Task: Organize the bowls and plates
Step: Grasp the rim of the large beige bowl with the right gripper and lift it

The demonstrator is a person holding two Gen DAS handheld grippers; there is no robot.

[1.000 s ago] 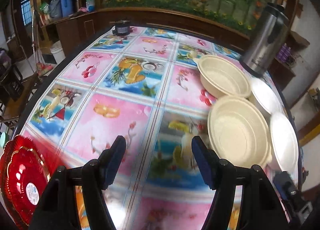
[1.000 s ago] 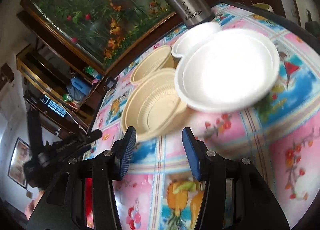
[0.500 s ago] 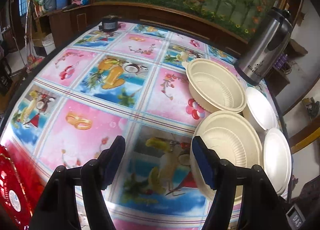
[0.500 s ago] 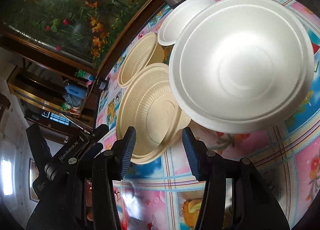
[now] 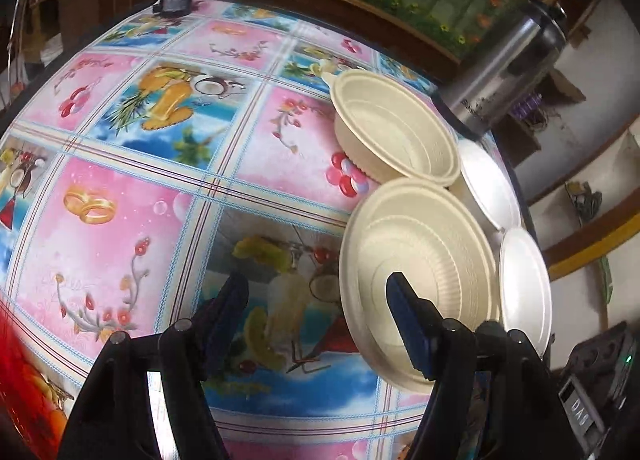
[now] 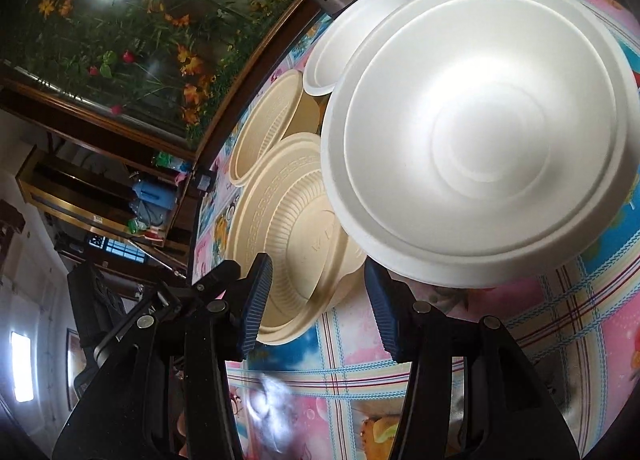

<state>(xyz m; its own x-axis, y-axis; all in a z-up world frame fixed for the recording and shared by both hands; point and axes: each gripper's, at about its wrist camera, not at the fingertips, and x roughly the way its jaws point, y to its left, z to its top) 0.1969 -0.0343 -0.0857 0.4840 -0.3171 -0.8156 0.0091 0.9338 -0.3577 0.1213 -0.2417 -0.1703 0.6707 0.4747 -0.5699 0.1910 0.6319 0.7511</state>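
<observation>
- Dishes cluster at the right of the left wrist frame on the tabletop [image 5: 132,196] with its fruit-print cloth: a cream ribbed bowl [image 5: 416,280], a deeper cream bowl [image 5: 394,132] above it, and two white foam plates [image 5: 524,288] at the far right beside a steel flask [image 5: 504,64].
- Left tool [image 5: 316,300] is released and empty, its right finger over the near bowl's rim, probably lining up a grasp.
- Right tool [image 6: 318,300], also released and empty, faces where the cream ribbed bowl meets the large white plate [image 6: 480,148].

Tablecloth-covered table [image 5: 120,228]: broad bare surface across its left and middle — passage unobstructed there. Right edge crowded: two beige bowls [image 5: 416,280] and two white bowls [image 5: 524,288] packed touching or overlapping, steel thermos [image 5: 508,68] at the far right corner — no gaps between them.
</observation>
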